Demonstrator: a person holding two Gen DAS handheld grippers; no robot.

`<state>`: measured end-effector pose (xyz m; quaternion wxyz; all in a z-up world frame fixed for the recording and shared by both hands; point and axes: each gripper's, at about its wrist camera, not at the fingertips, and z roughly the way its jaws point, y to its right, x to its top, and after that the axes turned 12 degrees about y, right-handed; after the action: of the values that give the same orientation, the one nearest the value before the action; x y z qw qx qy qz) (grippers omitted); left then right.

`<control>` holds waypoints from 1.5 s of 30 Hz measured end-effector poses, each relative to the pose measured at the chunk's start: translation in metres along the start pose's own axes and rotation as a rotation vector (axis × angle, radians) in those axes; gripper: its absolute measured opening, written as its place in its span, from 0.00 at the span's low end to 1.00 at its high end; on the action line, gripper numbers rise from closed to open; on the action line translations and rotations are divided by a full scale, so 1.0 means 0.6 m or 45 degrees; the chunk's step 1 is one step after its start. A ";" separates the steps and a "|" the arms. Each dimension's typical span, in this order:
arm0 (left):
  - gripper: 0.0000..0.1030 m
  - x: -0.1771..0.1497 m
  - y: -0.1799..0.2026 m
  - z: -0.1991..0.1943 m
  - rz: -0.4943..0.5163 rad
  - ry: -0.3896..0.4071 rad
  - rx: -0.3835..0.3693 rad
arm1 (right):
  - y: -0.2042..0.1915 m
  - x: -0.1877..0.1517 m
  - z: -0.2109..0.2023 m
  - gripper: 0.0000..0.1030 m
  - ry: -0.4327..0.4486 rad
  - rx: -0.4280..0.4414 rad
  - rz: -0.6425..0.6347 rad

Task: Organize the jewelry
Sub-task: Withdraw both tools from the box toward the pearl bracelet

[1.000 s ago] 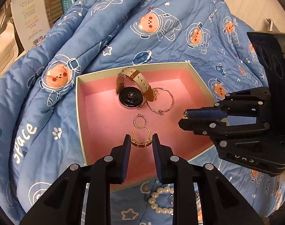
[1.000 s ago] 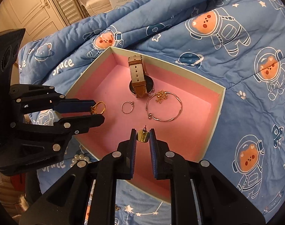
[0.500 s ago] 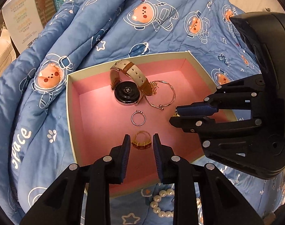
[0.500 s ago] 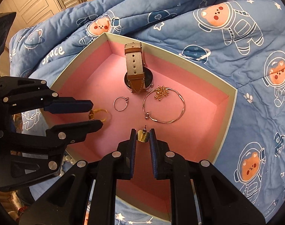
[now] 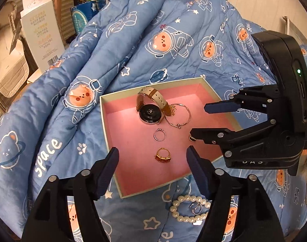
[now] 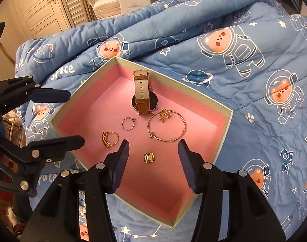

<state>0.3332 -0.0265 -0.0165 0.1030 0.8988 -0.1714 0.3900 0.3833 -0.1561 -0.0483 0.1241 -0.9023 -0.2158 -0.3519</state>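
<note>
While both sets of jaws are opening with nothing between them | left gripper (image 5: 152,161) has let go of the gold ring (image 5: 163,155), right gripper (image 6: 153,157) of the gold earring (image 6: 149,157) | both now lie on the pink box (image 6: 227,128) floor | pearl bracelet (image 5: 188,208) waits outside on the blanket (image 5: 52,121)

Warm, even indoor light fills both views, casting soft shadows inside the pink-lined cardboard box (image 5: 121,109). Fisheye curvature bends the edges, with black vignetting in every corner. Focus is sharp centrally, softening slightly toward the frame's rim.
</note>
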 end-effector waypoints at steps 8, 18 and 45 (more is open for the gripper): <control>0.90 -0.049 -0.023 -0.071 -0.248 0.198 -0.028 | 0.008 -0.033 -0.085 0.60 0.134 0.046 0.170; 0.93 -0.153 0.004 -0.113 -0.302 0.250 -0.014 | -0.036 -0.127 -0.130 0.71 0.182 -0.033 0.104; 0.57 -0.229 0.062 -0.084 -0.215 0.186 0.050 | -0.080 -0.229 -0.104 0.46 0.122 -0.006 0.073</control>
<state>0.1976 -0.0133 -0.0819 0.1300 0.8810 -0.0792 0.4479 0.2338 -0.1789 -0.0945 0.1422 -0.8906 -0.1828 -0.3915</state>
